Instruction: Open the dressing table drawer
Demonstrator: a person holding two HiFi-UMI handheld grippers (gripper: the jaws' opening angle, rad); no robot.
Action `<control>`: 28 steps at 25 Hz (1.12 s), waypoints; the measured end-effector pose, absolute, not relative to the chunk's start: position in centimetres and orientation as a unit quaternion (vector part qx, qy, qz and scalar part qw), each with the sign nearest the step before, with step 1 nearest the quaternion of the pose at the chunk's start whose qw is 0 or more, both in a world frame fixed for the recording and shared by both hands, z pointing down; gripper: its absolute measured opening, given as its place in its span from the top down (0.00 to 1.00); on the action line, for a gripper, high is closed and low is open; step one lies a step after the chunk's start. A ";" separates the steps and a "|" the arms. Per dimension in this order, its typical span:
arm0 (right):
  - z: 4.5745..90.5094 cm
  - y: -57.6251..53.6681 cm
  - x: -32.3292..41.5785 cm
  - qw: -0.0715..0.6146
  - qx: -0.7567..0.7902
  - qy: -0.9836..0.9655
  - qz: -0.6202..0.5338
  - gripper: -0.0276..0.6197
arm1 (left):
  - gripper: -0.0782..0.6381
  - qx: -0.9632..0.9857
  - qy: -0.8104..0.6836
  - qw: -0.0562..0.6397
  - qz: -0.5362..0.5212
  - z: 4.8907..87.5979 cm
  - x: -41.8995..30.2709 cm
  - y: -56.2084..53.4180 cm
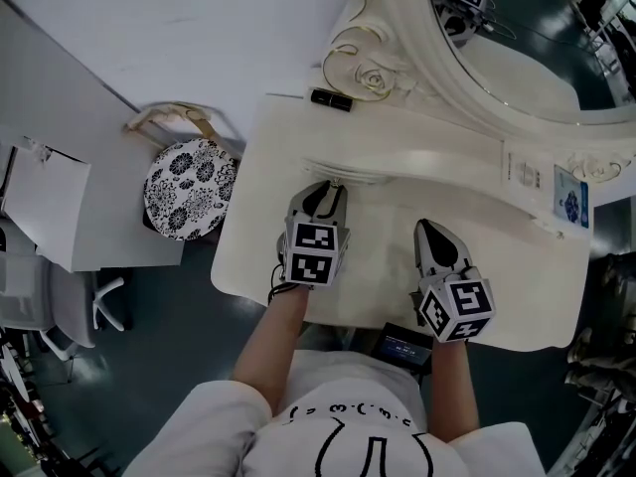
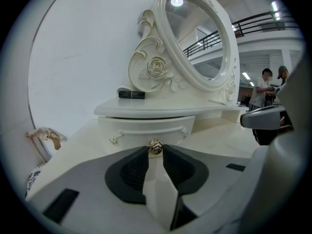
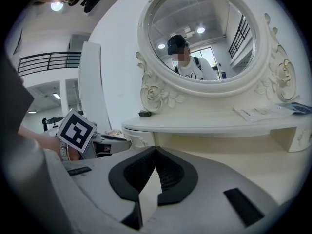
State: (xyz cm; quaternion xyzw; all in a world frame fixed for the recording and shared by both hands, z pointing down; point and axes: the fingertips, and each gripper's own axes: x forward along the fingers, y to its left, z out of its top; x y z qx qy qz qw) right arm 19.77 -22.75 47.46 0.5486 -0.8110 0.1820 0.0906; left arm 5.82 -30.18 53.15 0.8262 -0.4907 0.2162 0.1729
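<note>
As I look down in the head view, my left claw (image 1: 325,192) reaches the drawer (image 1: 356,176) at the back of the table (image 1: 517,276), my right claw (image 1: 430,232) hovering beside it; in the left gripper view, its jaws pinch the drawer's gold knob (image 2: 155,146); in the right gripper view, the jaw tips meet, holding nothing.

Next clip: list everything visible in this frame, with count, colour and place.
dressing table: one, cream, centre
raised shelf: one, cream, under mirror
drawer: one, cream, under raised shelf
drawer knob: one, gold, drawer front
mirror: one, oval, ornate cream frame
small case: one, black, shelf's left end
leaflets: two, white and blue, shelf's right end
stool: one, black-and-white patterned, left of table
left tongs: grey, closed on drawer knob
right tongs: grey, closed, empty, over dressing table
person: white shirt, near edge
</note>
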 end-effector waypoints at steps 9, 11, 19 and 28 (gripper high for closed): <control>47.4 -21.9 19.6 0.080 0.554 -0.808 0.185 0.92 | 0.74 0.828 -0.486 0.171 0.221 53.3 5.6 -29.2; 47.3 -21.7 19.5 0.079 0.555 -0.807 0.185 0.92 | 0.74 0.828 -0.485 0.170 0.222 53.3 5.5 -29.0; 47.1 -21.1 19.8 0.072 0.564 -0.802 0.186 0.92 | 0.74 0.829 -0.482 0.171 0.226 53.3 5.3 -28.3; 46.8 -19.8 20.4 0.064 0.575 -0.795 0.183 0.92 | 0.74 0.829 -0.481 0.172 0.228 53.3 5.1 -27.4</control>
